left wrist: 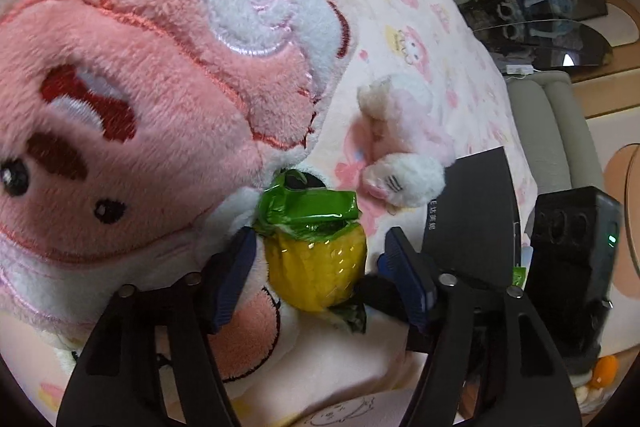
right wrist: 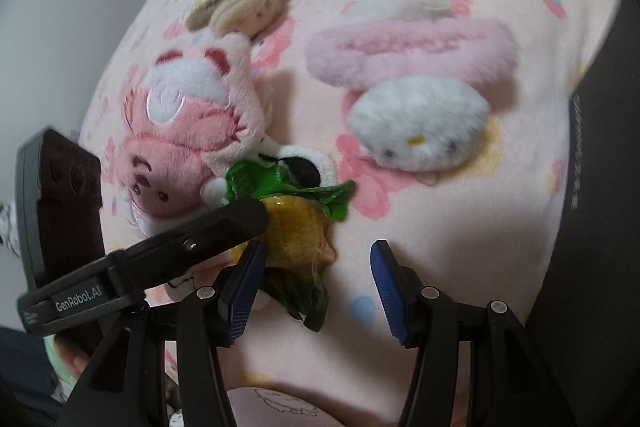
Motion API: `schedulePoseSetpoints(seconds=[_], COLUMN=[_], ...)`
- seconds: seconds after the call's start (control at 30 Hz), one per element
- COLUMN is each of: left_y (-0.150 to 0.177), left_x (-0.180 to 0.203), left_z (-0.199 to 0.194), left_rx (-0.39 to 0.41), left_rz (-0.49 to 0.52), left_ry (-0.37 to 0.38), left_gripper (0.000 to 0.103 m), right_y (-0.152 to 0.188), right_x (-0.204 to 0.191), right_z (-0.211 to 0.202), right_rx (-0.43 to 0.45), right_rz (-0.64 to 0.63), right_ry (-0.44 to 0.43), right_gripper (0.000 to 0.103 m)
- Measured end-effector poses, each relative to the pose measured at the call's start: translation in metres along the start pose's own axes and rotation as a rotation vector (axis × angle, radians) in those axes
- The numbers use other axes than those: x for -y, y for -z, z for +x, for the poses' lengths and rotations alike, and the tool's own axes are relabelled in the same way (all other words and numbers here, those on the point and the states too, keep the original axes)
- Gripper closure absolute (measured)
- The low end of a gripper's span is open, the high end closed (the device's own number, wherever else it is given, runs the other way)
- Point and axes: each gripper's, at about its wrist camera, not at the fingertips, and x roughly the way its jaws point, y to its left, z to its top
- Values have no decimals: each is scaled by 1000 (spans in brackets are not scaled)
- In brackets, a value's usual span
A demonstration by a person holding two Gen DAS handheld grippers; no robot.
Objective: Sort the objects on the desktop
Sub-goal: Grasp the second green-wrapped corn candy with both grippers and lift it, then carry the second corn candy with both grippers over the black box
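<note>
A yellow corn toy with green foil leaves point(left wrist: 316, 259) lies on the pink blanket point(left wrist: 420, 27) between the open fingers of my left gripper point(left wrist: 316, 255); the blue pads stand on either side of it, apart from it. In the right wrist view the corn point(right wrist: 298, 231) sits just left of my open, empty right gripper point(right wrist: 316, 267), with the left gripper's black finger point(right wrist: 224, 231) across it. A big pink plush point(left wrist: 140, 87) lies beside the corn and shows in the right wrist view too point(right wrist: 184, 131).
A white cat plush point(right wrist: 416, 127), a pink fluffy plush point(right wrist: 412, 51) and a small beige doll point(right wrist: 244, 7) lie on the blanket. A black box point(right wrist: 600, 207) borders the right side. A panda plush point(right wrist: 300, 163) peeks out behind the corn.
</note>
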Motion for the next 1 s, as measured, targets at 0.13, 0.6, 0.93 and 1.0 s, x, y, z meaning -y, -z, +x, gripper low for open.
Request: schedulePoseSetpoints(seconds=[0.13,0.6,0.93,1.0], left_y=[2,33,68,76], left_x=[14,90,201,227], left_z=[2,-28,-9,4], left_rx=[-17,18,-9,-28], left_rz=[70,219,396,435], left_ry=[-24,26,48,68], left_gripper=[45,49,49,49], right_y=[-2,39,88,99], right_x=[-15,0,44,60], right_z=[16,-70,-170,-192], right_rx=[-71,127,271,298], right_rz=[-77,-77,-79,-77], right_ry=[-45,-88,-73,-51], right_gripper=[56,66,67,68])
